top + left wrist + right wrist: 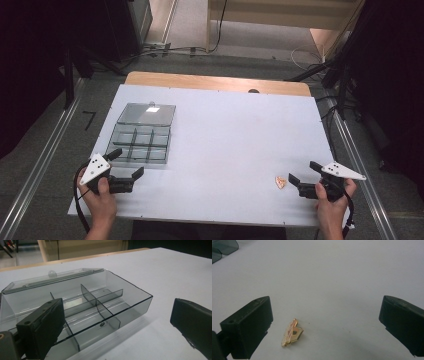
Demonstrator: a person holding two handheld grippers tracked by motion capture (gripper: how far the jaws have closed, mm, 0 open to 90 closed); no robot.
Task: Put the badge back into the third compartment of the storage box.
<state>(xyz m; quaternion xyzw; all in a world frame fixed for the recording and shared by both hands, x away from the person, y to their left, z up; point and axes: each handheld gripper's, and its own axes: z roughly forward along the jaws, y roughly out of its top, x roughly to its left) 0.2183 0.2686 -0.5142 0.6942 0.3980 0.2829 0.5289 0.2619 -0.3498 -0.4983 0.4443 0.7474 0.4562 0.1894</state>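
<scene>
1. Gold-coloured and thin, a small metal clip (292, 332) lying flat on the white table (230, 145), between the right gripper (325, 327) jaws and nearer the left-hand one in the right gripper view; likely to skid or flip if one jaw reaches it first.
2. Little height to bite on: a close made too high probably shuts on air, one too low scrapes the table.
3. Clear smoked-plastic compartment box (82, 307) with lid swung back, well apart from the clip at the table's far left; light enough to slide if nudged by the left gripper (120, 322).
4. Right gripper: jaws spread wide, holding nothing, touching neither clip nor box.
5. Left gripper: jaws wide apart too, empty, one jaw just beside or over the box's near edge; contact impossible to confirm.
</scene>
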